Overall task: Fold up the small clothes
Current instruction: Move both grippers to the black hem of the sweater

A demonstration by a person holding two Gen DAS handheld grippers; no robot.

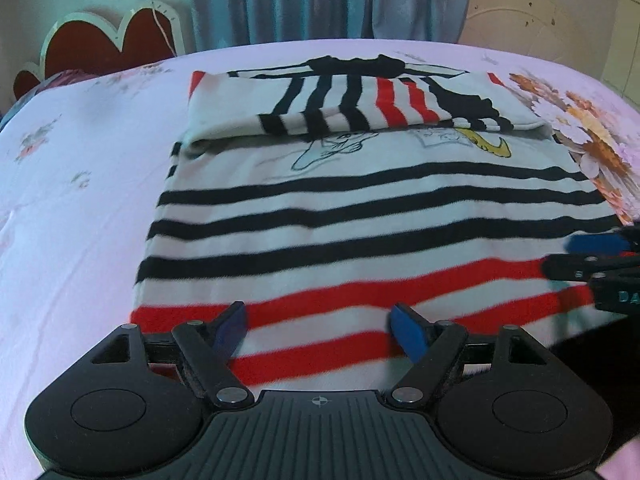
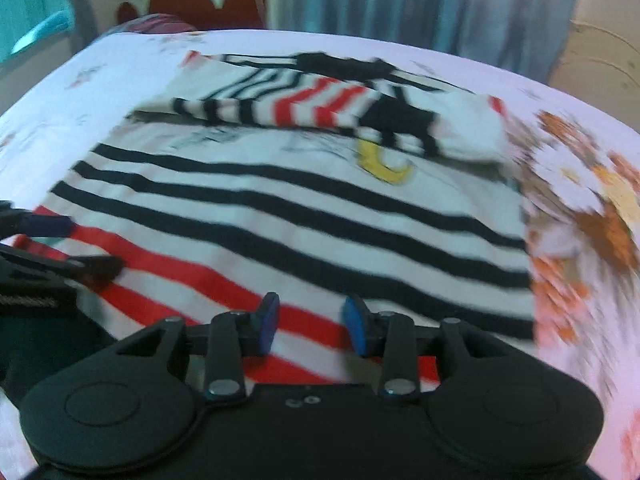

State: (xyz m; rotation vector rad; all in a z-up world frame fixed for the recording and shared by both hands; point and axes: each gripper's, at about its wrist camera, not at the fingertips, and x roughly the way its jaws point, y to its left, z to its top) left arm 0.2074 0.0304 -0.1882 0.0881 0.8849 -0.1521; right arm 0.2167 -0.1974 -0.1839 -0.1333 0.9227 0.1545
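A small white shirt (image 1: 360, 216) with black and red stripes lies flat on the bed, its sleeves folded across the chest at the far end (image 1: 340, 100). My left gripper (image 1: 318, 312) hovers open over the red stripes near the hem, left of the middle, with nothing pinched. My right gripper (image 2: 311, 304) stands over the hem further right, its jaws apart by a smaller gap, and no cloth is between the pads. Each gripper shows in the other's view: the right gripper (image 1: 572, 256) at the right edge, the left gripper (image 2: 80, 246) at the left edge. The right wrist view is blurred.
The bed sheet (image 1: 72, 200) is pale pink with a large orange flower print (image 1: 592, 152) right of the shirt. A red scalloped headboard (image 1: 100, 44) and a blue curtain (image 1: 320, 0) stand behind the bed's far edge.
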